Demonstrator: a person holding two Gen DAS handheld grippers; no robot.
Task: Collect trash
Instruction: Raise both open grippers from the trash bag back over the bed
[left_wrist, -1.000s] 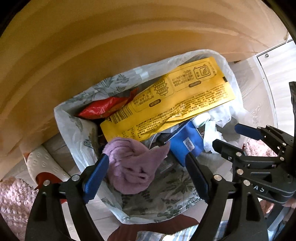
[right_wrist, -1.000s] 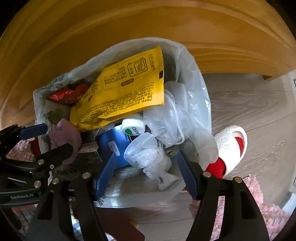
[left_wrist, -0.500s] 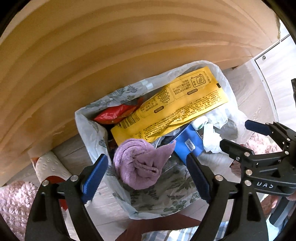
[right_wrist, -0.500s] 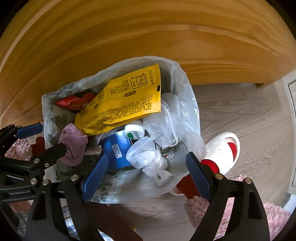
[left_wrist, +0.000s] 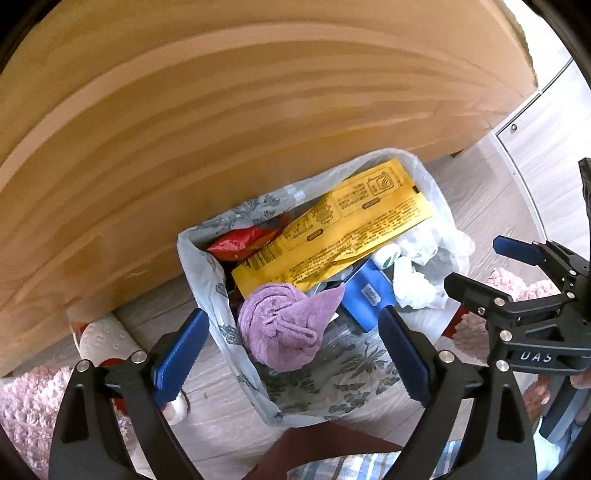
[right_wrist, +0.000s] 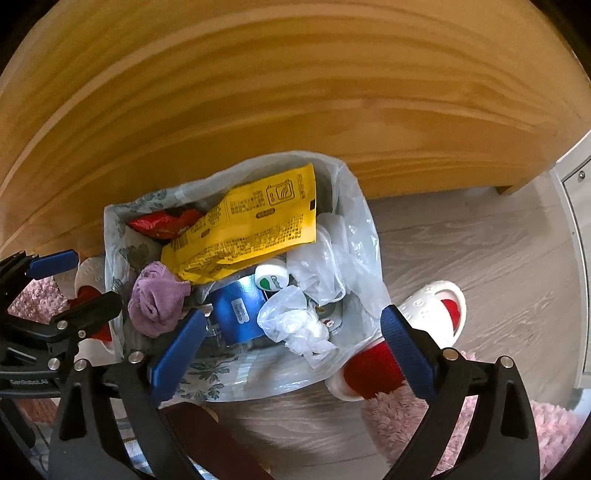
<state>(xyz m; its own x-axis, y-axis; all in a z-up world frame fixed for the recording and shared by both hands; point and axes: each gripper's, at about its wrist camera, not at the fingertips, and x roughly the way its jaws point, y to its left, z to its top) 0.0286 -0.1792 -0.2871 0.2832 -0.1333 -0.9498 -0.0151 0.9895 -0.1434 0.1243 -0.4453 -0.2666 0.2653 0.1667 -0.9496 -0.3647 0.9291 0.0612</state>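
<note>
An open leaf-print trash bag (left_wrist: 332, 373) (right_wrist: 354, 236) stands on the floor against a wooden panel. Inside lie a yellow wrapper (left_wrist: 332, 236) (right_wrist: 251, 221), a red wrapper (left_wrist: 240, 243), a purple cloth (left_wrist: 280, 328) (right_wrist: 155, 299), a blue box (left_wrist: 365, 295) (right_wrist: 236, 306) and crumpled clear plastic (right_wrist: 295, 321). My left gripper (left_wrist: 291, 354) hovers above the purple cloth, its jaws opening and holding nothing. My right gripper (right_wrist: 291, 350) hangs over the crumpled plastic, jaws opening too, gripping nothing. Each gripper shows at the edge of the other's view.
A tall wooden furniture panel (left_wrist: 221, 110) fills the far side. White-and-red slippers (right_wrist: 432, 310) (left_wrist: 99, 336) flank the bag. A pink fluffy rug (right_wrist: 480, 424) lies near me, a white cabinet (left_wrist: 546, 122) at the right. A person's dark red trouser leg (left_wrist: 325, 443) is below.
Both grippers have lifted away from the bag, which looks smaller now. The right jaws spread much wider, the left slightly. The purple cloth and crumpled plastic stay in the bag.
</note>
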